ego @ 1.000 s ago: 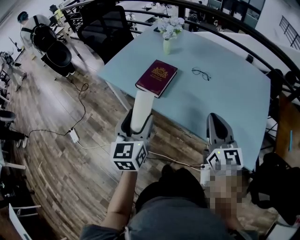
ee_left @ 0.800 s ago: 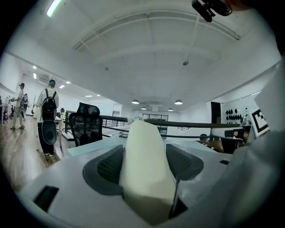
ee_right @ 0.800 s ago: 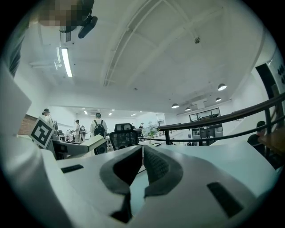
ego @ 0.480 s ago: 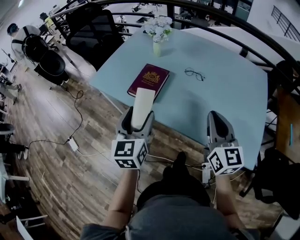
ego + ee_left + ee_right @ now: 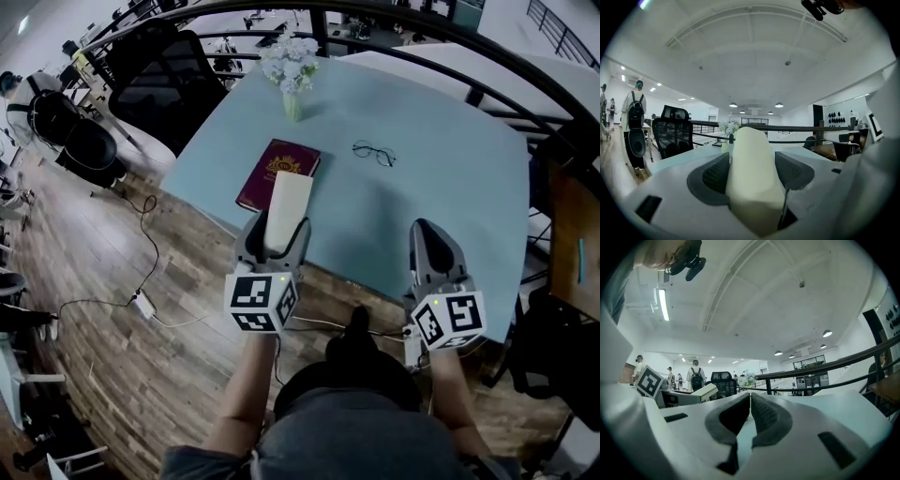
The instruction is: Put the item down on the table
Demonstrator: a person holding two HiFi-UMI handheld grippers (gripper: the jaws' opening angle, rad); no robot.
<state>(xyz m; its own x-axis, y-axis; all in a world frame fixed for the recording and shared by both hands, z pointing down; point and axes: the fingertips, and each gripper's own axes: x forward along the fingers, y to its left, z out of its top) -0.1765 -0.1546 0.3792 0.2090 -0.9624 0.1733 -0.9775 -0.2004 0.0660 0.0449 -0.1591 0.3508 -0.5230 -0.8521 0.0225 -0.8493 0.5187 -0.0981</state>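
Note:
My left gripper (image 5: 274,246) is shut on a cream-white oblong item (image 5: 286,208), which sticks out forward over the near edge of the pale blue table (image 5: 450,187). In the left gripper view the item (image 5: 752,176) fills the gap between the dark pads (image 5: 715,176). Its far end overlaps the near corner of a maroon book (image 5: 274,171) lying on the table. My right gripper (image 5: 429,253) hovers at the table's near edge, jaws shut with nothing between them; in the right gripper view the gripper (image 5: 750,401) shows its pads meeting.
A pair of glasses (image 5: 373,153) lies mid-table and a vase of pale flowers (image 5: 290,70) stands at the far edge. A black office chair (image 5: 155,89) sits at the table's left. Cables (image 5: 141,281) run over the wooden floor. A railing (image 5: 469,52) curves behind.
Both grippers and the view have shifted forward toward the table; the cream item's tip now reaches over the table edge and overlaps the book. Both jaws hold as before.

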